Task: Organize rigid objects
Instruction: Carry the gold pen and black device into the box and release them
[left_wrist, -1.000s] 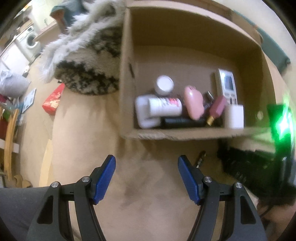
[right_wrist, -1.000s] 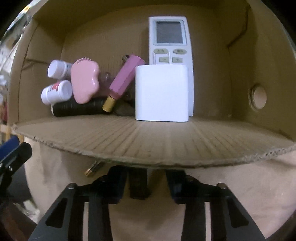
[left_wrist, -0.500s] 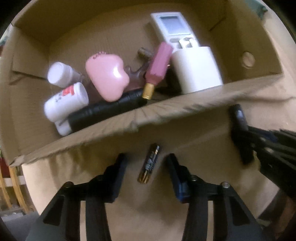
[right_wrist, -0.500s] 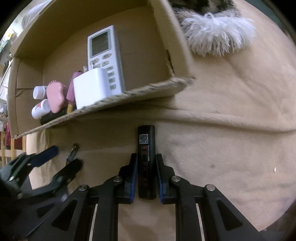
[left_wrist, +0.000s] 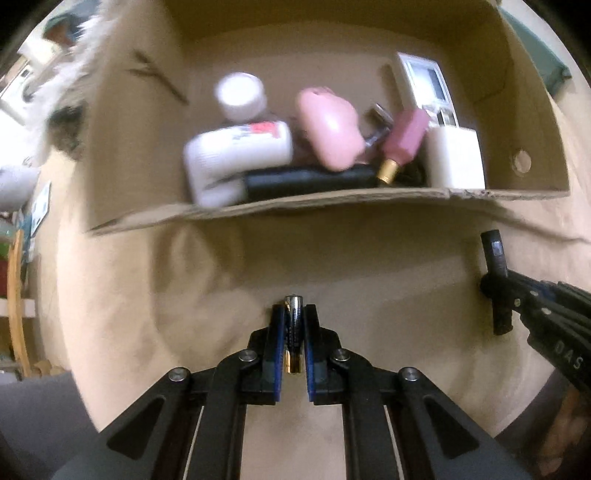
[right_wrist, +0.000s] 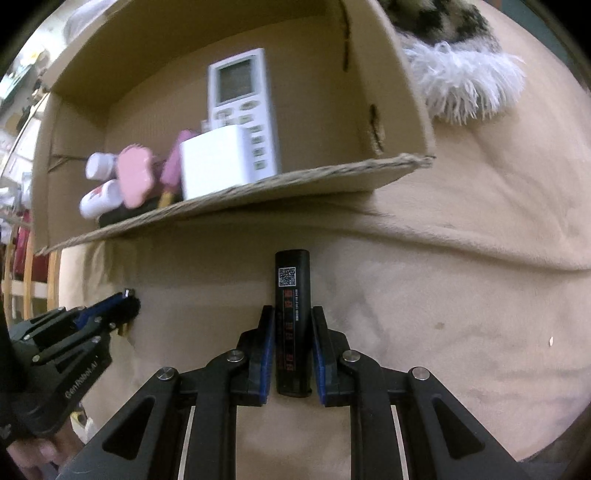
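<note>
A small battery (left_wrist: 293, 332) is clamped between the blue pads of the left gripper (left_wrist: 293, 345), its silver tip poking just past the fingertips, over the tan blanket (left_wrist: 388, 291). A black cylindrical stick (right_wrist: 292, 317) with a QR label is clamped by the right gripper (right_wrist: 293, 354) — its upper half stands clear of the pads.

In the left wrist view the right gripper is seen at the right edge, well apart from the left one, with bare blanket between them. Just beyond both tools the near wall of the open cardboard box (left_wrist: 332, 206) is met; its frayed top edge runs across the view, and a strip of blanket is left between it and each gripper.

Inside the box the near side is crowded: a white bottle (left_wrist: 236, 155), a pink foot-shaped item (left_wrist: 330, 133), a pink tube with a gold cap (left_wrist: 402, 142), a black cylinder (left_wrist: 310, 182) lying along the wall, a white block (left_wrist: 456, 160) and a white remote (right_wrist: 240, 107) leaning behind it. The far part of the floor and the right corner are left bare. A fluffy white-fringed throw (right_wrist: 465, 85) lies beside the box's outer wall.
</note>
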